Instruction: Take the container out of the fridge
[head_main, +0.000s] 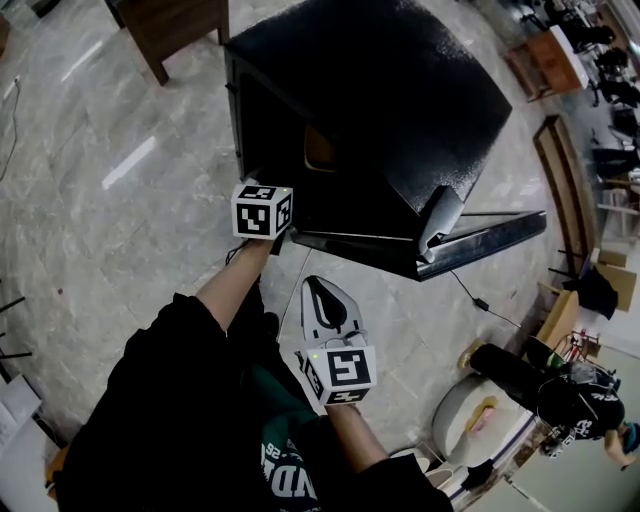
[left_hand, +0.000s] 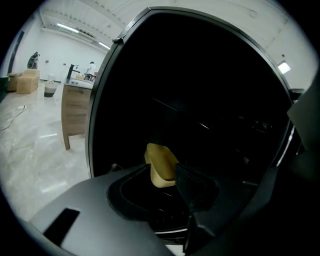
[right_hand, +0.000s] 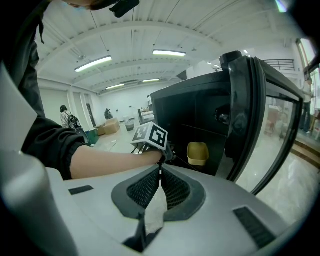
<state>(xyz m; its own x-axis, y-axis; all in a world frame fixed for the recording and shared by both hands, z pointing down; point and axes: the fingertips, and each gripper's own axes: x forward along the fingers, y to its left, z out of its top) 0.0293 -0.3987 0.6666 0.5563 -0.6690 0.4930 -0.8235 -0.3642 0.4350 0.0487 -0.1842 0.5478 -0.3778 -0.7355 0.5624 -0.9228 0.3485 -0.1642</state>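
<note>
Your left gripper (left_hand: 163, 189) at mouth of open black fridge (head_main: 380, 100), jaws spread wide, gripping nothing. Yellow container (left_hand: 161, 167) sits upright on shelf inside fridge, ahead of jaws and in line with gap between them, not gripped. Your right gripper (right_hand: 160, 177) held back near your body, short of fridge, jaws pressed together, empty. Fridge door (right_hand: 250, 115) swung open at right. Fridge stands on pale tiled floor (head_main: 100, 230).

Glossy marble-look floor (head_main: 90, 220), wooden cabinet (left_hand: 75, 112) off to the side, strip lights (right_hand: 169, 52) on a white arched ceiling (right_hand: 150, 30).
</note>
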